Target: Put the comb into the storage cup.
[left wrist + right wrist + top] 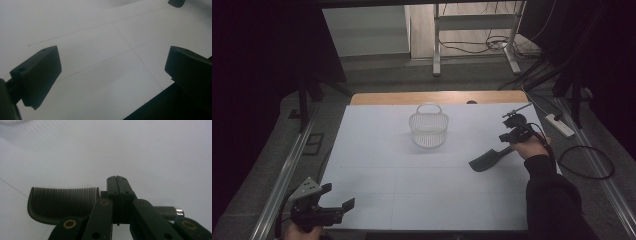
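Spatula point(488, 160): dark, with a slotted head point(62, 203), lying on the white table point(412, 185) at its right side, handle pointing toward the right gripper.
Right gripper point(507, 138): jaws pressed together over the spatula's handle, whose metal-tipped end point(172, 211) sticks out to one side; whether the pads pinch the handle I cannot tell.
Basket point(428, 127): white wire, upright, well apart from the spatula, farther back near the middle.
Left gripper point(337, 196): jaws wide apart, nothing between them, at the near left corner.

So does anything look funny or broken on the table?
Nothing looks broken or spilled. The white basket stands upright, and the dark slotted spatula lies flat with the right gripper shut on its handle.
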`<act>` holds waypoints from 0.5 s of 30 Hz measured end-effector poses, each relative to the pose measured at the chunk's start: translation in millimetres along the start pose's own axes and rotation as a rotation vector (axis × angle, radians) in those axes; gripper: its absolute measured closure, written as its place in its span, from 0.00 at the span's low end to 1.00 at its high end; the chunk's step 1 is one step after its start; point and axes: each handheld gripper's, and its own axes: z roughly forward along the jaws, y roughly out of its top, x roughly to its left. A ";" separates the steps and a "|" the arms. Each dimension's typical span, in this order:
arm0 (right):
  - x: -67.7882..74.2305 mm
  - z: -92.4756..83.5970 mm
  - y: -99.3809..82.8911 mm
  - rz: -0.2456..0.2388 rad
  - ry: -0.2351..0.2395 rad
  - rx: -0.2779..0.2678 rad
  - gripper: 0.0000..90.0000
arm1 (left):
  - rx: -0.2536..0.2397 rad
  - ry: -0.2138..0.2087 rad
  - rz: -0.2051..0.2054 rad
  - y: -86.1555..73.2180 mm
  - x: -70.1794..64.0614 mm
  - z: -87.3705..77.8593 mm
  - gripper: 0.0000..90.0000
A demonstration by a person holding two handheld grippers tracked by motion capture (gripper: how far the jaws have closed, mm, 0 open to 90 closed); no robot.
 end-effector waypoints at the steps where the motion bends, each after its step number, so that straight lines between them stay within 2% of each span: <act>1: 0.0 0.8 -0.1 -0.004 -0.007 0.002 0.99 | -0.001 0.001 0.000 0.0 0.0 0.0 0.01; 5: -0.4 6.6 -1.5 -0.026 -0.006 0.025 0.99 | 0.001 0.000 0.000 0.0 0.0 0.1 0.02; 15: -4.5 21.8 -8.6 -0.028 -0.016 0.057 0.99 | 0.003 -0.001 0.002 0.1 -0.1 0.2 0.02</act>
